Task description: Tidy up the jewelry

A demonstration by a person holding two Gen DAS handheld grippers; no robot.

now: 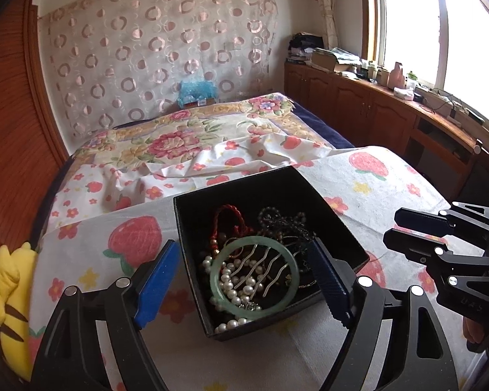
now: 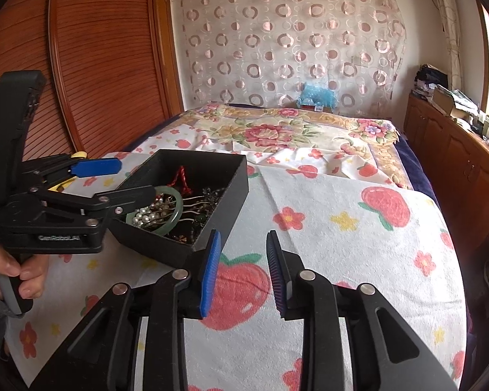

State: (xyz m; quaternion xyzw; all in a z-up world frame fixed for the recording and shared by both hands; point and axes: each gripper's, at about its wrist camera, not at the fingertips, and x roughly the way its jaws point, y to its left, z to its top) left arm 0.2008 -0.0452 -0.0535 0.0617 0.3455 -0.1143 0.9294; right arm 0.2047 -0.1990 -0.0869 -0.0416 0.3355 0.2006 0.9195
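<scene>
- The black box (image 1: pixel 335 238) sits on a strawberry-print towel (image 1: pixel 368 182) spread over a surface in front of the bed (image 1: pixel 185 137).
- Inside the box lie a green bangle (image 1: pixel 221 288), a string of pearls (image 1: pixel 231 285), a wavy silver hairpin (image 1: pixel 260 264), a red cord (image 1: pixel 231 215) and dark beads (image 1: pixel 283 220), all tangled together.
- The left gripper (image 1: pixel 241 280) hangs over the box with its jaws spread wide: one blue pad (image 1: pixel 158 285) is outside the box's left wall, the other over the jewelry near the bangle. Nothing is pinched.
- The right gripper (image 2: pixel 243 272) hovers over the towel just right of the box, jaws partly apart and empty.
- A hand (image 2: pixel 13 272) holds the left gripper's grip.
- A yellow plush (image 1: pixel 9 296) lies at the towel's left edge.
</scene>
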